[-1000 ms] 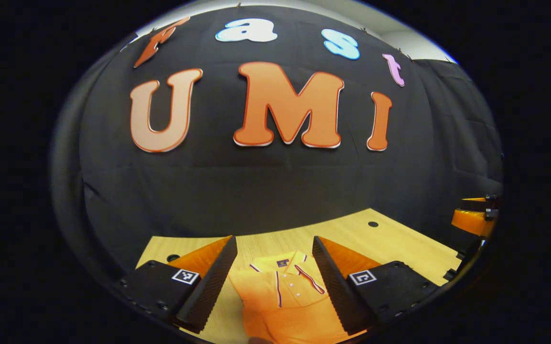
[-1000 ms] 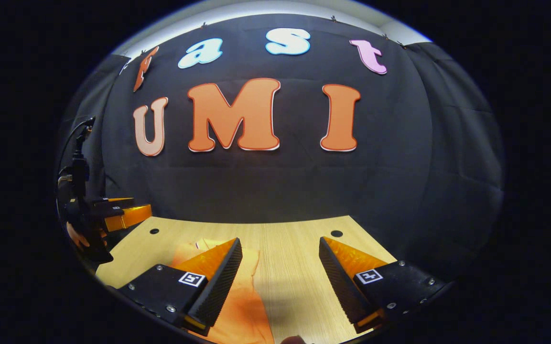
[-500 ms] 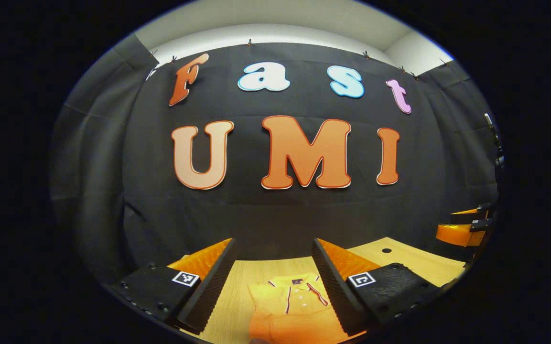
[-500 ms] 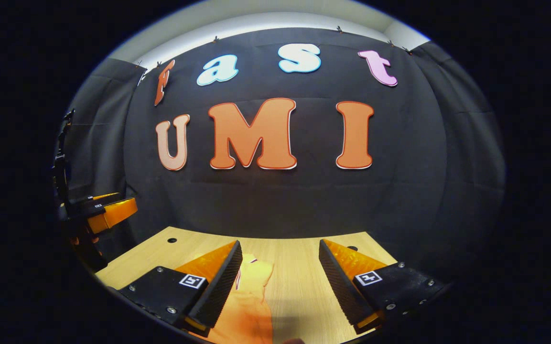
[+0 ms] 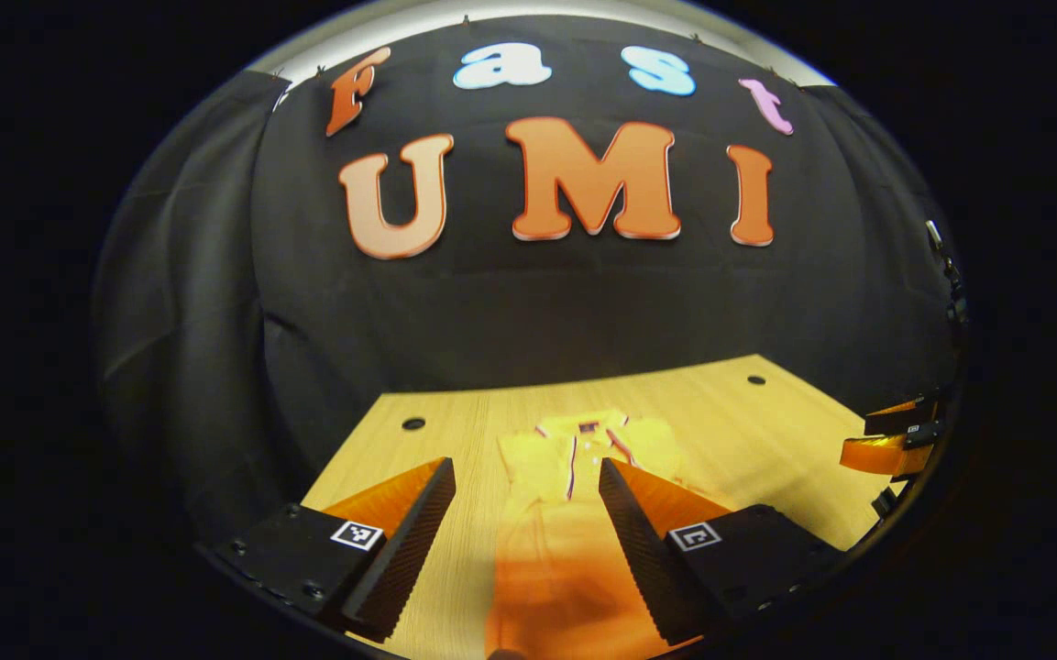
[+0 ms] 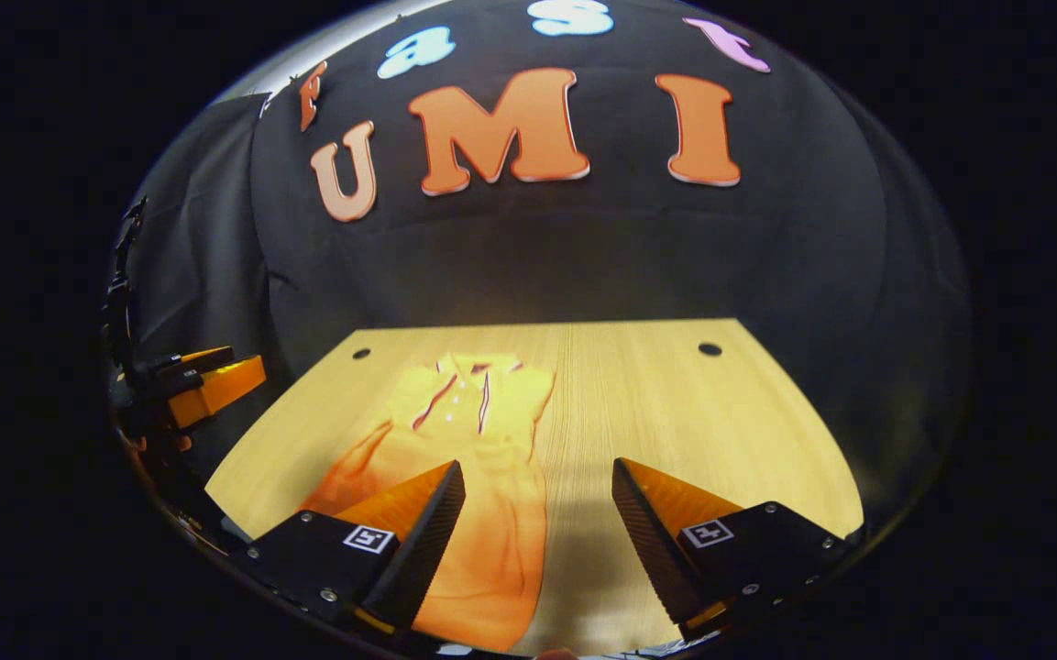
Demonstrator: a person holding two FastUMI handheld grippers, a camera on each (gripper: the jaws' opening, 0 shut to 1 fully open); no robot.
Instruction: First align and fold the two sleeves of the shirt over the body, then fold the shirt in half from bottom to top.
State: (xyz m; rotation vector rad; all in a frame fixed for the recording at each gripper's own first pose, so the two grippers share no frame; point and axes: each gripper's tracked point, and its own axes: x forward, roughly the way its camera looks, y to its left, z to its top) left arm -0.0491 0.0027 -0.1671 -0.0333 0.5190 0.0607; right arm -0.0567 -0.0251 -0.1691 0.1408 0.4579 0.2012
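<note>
I had both tongs spread apart, gripping nothing: left tongs (image 5: 526, 513), right tongs (image 6: 537, 513). The shirt (image 6: 482, 458) lay flat on the counter (image 6: 675, 412), collar toward the far edge, sleeves apparently already folded in. Soft, limp fabric, I judged; it would sag and slide, so pinch both hem corners together. No containers seen.

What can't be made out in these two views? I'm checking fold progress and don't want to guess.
- Bottom hem of the orange polo shirt: cut off by the lower edge in the left gripper view.
- Its lower left part in the right gripper view: covered by a finger of the open right gripper.
- Chest logo: too small.
- Left gripper: open, over the wooden table.
</note>
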